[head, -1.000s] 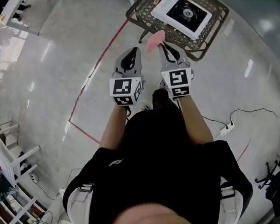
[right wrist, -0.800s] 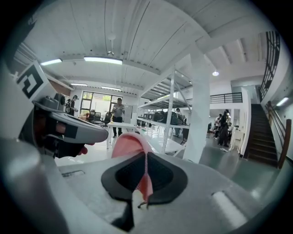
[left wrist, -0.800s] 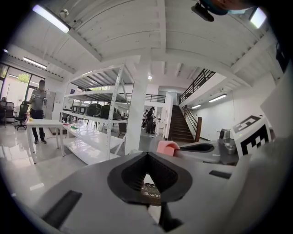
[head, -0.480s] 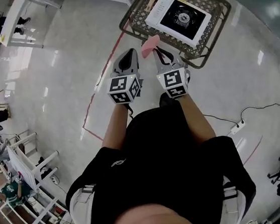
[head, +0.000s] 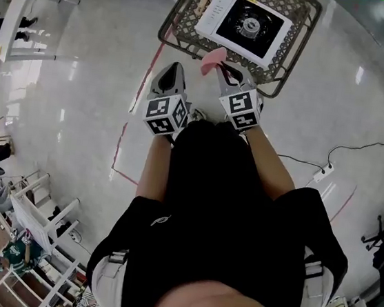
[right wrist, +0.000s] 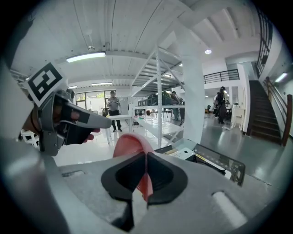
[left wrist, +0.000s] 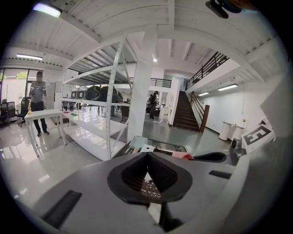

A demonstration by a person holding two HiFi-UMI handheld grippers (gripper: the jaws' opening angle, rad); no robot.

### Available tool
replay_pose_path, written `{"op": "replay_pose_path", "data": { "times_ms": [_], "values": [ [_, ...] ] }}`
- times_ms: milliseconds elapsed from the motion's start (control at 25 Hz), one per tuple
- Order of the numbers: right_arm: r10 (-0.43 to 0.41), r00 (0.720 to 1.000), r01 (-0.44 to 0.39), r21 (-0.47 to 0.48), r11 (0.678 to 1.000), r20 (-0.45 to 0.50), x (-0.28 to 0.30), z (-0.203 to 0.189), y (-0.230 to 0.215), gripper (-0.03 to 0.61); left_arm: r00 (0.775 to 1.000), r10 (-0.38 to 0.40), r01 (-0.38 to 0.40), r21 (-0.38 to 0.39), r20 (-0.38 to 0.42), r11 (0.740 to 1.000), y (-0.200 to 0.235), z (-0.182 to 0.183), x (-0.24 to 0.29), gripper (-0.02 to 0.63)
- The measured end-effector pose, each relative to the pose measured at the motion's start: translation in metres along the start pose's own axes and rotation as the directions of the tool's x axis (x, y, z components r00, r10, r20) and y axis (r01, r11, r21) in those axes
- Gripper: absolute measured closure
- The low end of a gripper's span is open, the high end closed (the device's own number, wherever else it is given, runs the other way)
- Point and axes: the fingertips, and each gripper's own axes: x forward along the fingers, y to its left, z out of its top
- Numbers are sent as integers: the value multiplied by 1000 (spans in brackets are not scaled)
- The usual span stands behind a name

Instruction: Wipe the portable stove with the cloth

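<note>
Right tongs (head: 220,65) are clamped shut on the pink cloth (head: 212,60). In the right gripper view you can see it pinched right between the tips, with a fold poking up above them. Left tongs (head: 175,68) are closed too, tips together with nothing in them, and they sit just beside the right ones, both pointing the same way toward the worktop (head: 182,26).

The worktop is a small metal lattice thing, and the portable stove (head: 246,25) sits flat on top of it: white body, black square top, round burner in the middle. The cloth hangs at the near rim of the worktop, close to the stove's near edge but not on it. I can't tell if it brushes the lattice.

Other stuff around: a red tape line (head: 132,118) on the shiny floor to the left, a power strip (head: 321,173) with its cable off to the right, tall white shelving (left wrist: 110,114) behind, and a person (left wrist: 37,98) standing by a white table way in the back.
</note>
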Motion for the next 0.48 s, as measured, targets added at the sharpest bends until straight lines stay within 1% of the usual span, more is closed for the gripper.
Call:
{"op": "replay_pose_path", "data": {
  "times_ms": [160,280,400,480],
  "values": [
    [-22,999,20,-28,999,-42,20,-5,-7,563,1000,-3,3,-15,-22,1000,16,-3,18,614],
    [-41,996,33,-97,995,-81,45,-10,-8,563,999,-9,8,-42,-34,999,37,-3,38,614],
    [-51,989,28,-162,986,-136,79,-19,-11,563,999,-29,26,-73,-43,997,62,-3,67,614],
    [-50,981,18,-172,985,-186,108,-27,-15,561,997,-44,39,-83,-57,996,80,-3,91,614]
  ]
}}
